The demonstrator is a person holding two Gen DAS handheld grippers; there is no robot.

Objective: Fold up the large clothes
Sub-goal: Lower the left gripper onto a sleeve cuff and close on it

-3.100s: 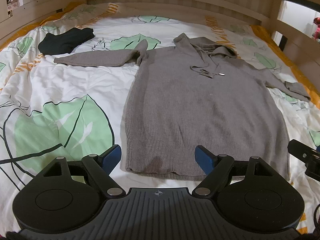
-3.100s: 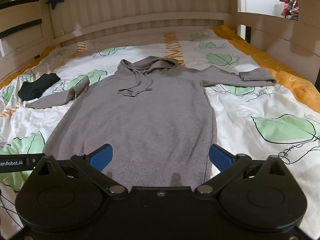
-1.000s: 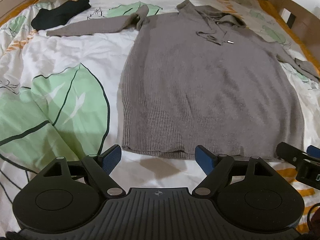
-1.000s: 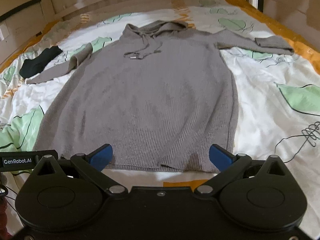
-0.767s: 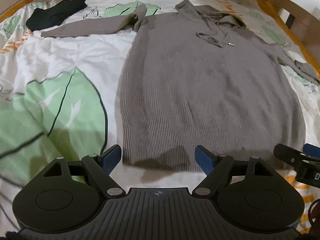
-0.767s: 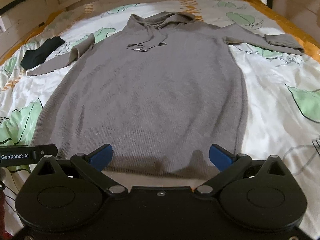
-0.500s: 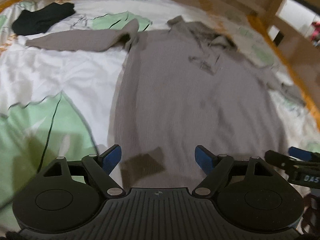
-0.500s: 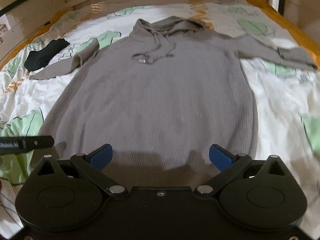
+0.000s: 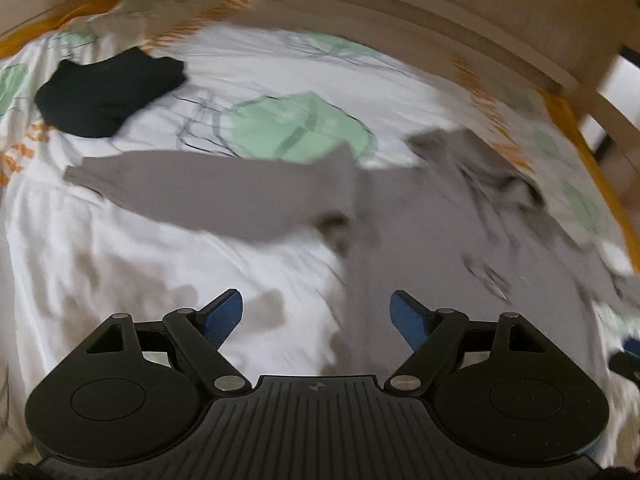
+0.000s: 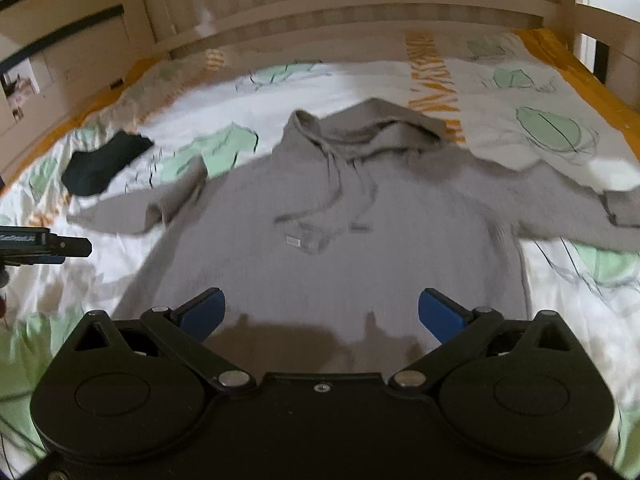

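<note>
The grey hoodie (image 10: 352, 248) lies flat, front side up, on the leaf-print bedsheet (image 10: 500, 120), hood toward the wooden headboard (image 10: 360, 12) at 12 o'clock. Both drawcords trail down over the chest.

**Right view.** The right gripper (image 10: 322, 312) hovers above the lower body of the hoodie with its blue pads spread wide — released, nothing between them. Its shadow falls on the knit just ahead of the pads. One sleeve extends toward 9 o'clock, the other toward 3 o'clock, its cuff at the frame edge. A black garment (image 10: 104, 162) lies on the sheet at 10 o'clock, apart from the sleeve. The tip of the left gripper (image 10: 44, 246) enters at 9 o'clock.

**Left view.** This frame is motion-blurred. The left gripper (image 9: 316, 314) is released as well, pads wide apart, positioned over the edge where the hoodie (image 9: 460, 248) body meets bare bedsheet (image 9: 120, 248). The sleeve (image 9: 216, 196) stretches from 12 toward 10 o'clock — flat on the sheet. The black garment (image 9: 108, 96) sits beyond the cuff at 10 o'clock, not touching it.
</note>
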